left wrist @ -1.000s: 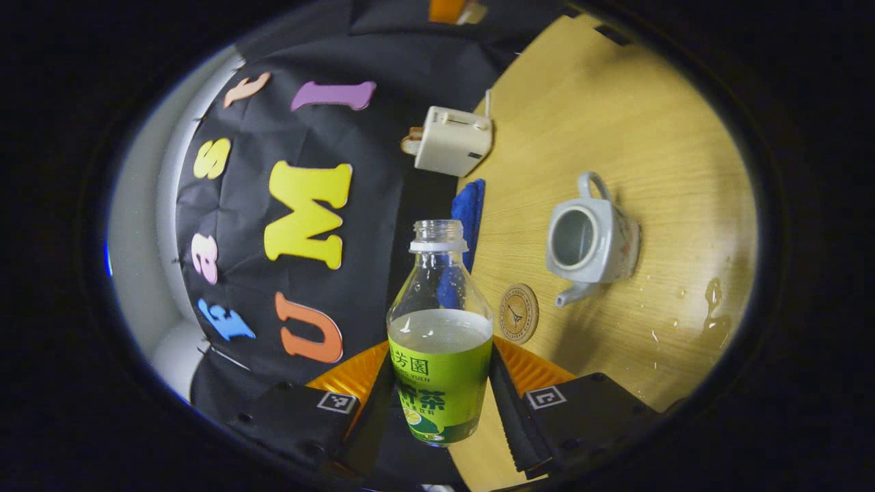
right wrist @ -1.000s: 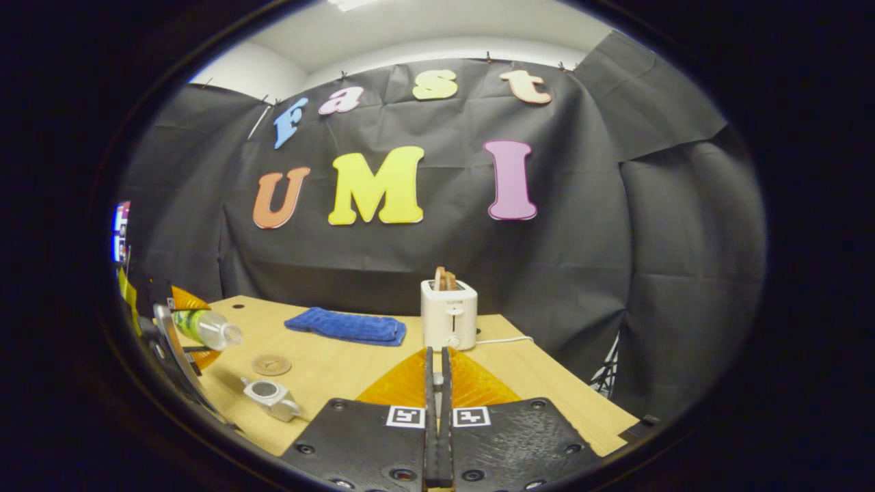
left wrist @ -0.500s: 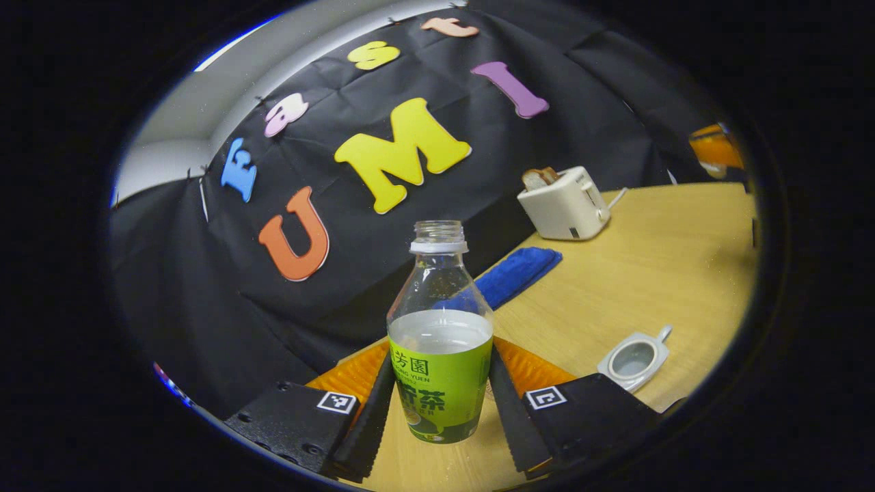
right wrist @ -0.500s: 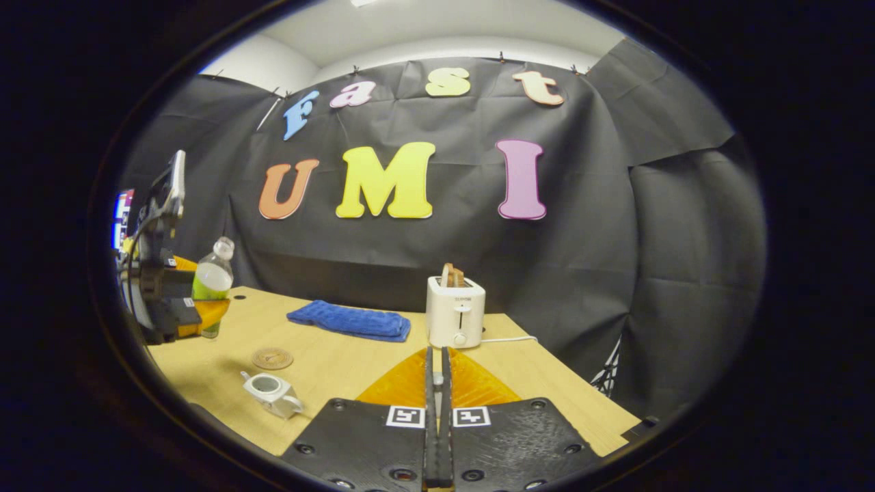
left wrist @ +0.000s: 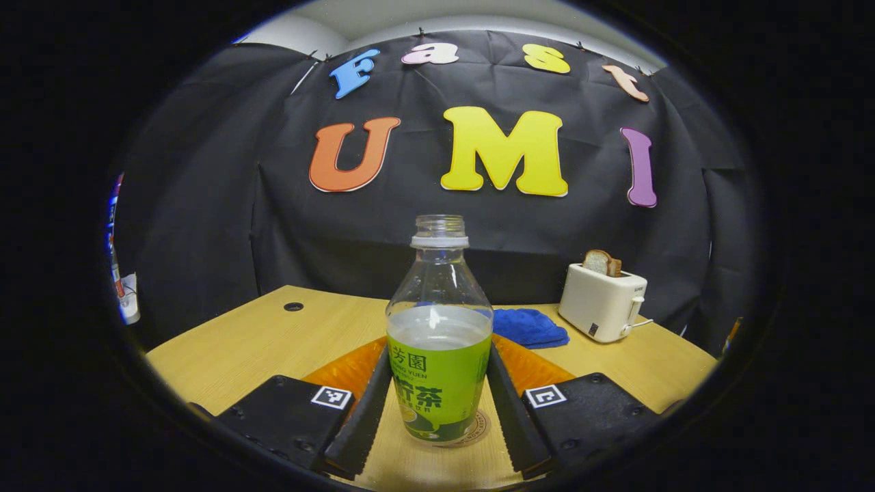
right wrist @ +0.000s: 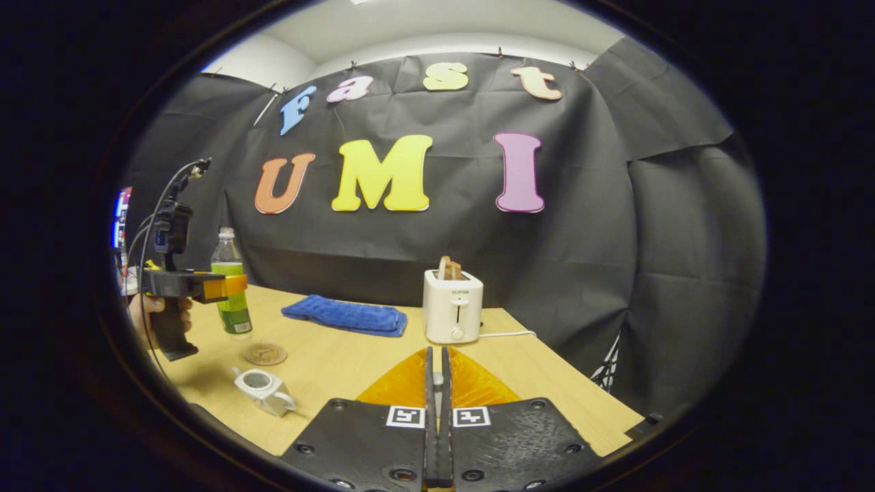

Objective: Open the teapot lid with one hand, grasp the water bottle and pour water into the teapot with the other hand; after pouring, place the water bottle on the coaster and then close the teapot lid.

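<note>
Left gripper view: your left gripper (left wrist: 437,410) was clamped on the bottle (left wrist: 439,342), both fingers (left wrist: 502,403) pressing the labelled lower body. The bottle stood upright and uncapped, roughly half full, held above the coaster (left wrist: 472,430), whose rim showed under its base. Whether the base already touched the coaster could not be told. A blue cloth (left wrist: 530,328) and a toaster (left wrist: 601,302) stood farther back on the table (left wrist: 260,342).

Right gripper view: your right gripper (right wrist: 435,410) had its fingers pressed together. A small object may have been pinched between them, possibly the lid, but this could not be confirmed. The teapot (right wrist: 260,391) sat open on the table's near left, just in front of the coaster (right wrist: 266,353), with the bottle (right wrist: 231,287) held slightly above and behind it.

Handling note: the bottle looked like thin, clear plastic, so it would probably flex under a hard squeeze, and with no cap on, a tilt would spill it. Your hold on the label band, below the water line, seemed sound; the remaining water made it moderately heavy. The teapot appeared ceramic, stiff and breakable, and its lid would be best taken by the knob and set down gently.

Stage, as judged: pouring seemed finished, with bottle placement under way and the lid not yet replaced.
</note>
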The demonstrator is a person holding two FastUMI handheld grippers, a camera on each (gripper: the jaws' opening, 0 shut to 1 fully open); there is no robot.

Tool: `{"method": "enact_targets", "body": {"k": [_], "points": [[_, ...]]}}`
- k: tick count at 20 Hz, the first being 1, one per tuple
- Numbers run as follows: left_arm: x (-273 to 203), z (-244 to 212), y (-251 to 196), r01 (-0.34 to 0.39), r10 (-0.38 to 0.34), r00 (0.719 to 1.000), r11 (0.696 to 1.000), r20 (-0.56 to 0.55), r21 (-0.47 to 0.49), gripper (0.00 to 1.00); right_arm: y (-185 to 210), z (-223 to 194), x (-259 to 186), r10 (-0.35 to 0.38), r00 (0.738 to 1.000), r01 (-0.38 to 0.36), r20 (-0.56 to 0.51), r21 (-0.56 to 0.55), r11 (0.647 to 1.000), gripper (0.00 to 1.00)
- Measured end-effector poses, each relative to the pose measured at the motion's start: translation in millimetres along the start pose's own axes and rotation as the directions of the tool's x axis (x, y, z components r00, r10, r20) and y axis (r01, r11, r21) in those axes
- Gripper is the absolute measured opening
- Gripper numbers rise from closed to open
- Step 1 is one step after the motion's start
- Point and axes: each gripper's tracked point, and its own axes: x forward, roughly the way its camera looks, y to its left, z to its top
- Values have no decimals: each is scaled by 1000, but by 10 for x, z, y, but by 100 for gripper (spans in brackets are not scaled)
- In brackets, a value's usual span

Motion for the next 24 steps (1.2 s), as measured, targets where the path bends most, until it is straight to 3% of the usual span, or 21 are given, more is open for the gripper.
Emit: {"method": "enact_targets", "body": {"k": [3, 6, 12, 16, 21, 24], "points": [[131, -129, -110, 23, -24, 1000, 998, 19, 53, 77, 25, -108, 63, 2, 1000, -2, -24, -3, 1000, 0], [134, -269, -228, 64, -64, 998, 998, 11, 27, 77, 42, -159, 110, 1, 999, -1, -35, -13, 1000, 0], [159, -292, -179, 55, -55, 998, 998, 10, 24, 79, 123, -207, 128, 16, 999, -18, -44, -31, 999, 0], [118, -185, -162, 40, -41, 998, 999, 44, 36, 93, 134, -266, 158, 16, 998, -18, -55, -32, 999, 0], [-37, 48, -116, 54, -59, 996, 997, 73, 62, 95, 266, -311, 171, 39, 998, -42, -54, -39, 998, 0], [-240, 231, -70, 73, -84, 991, 992, 103, 105, 97, 471, -377, 177, 91, 994, -93, -68, -35, 995, 0]]}}
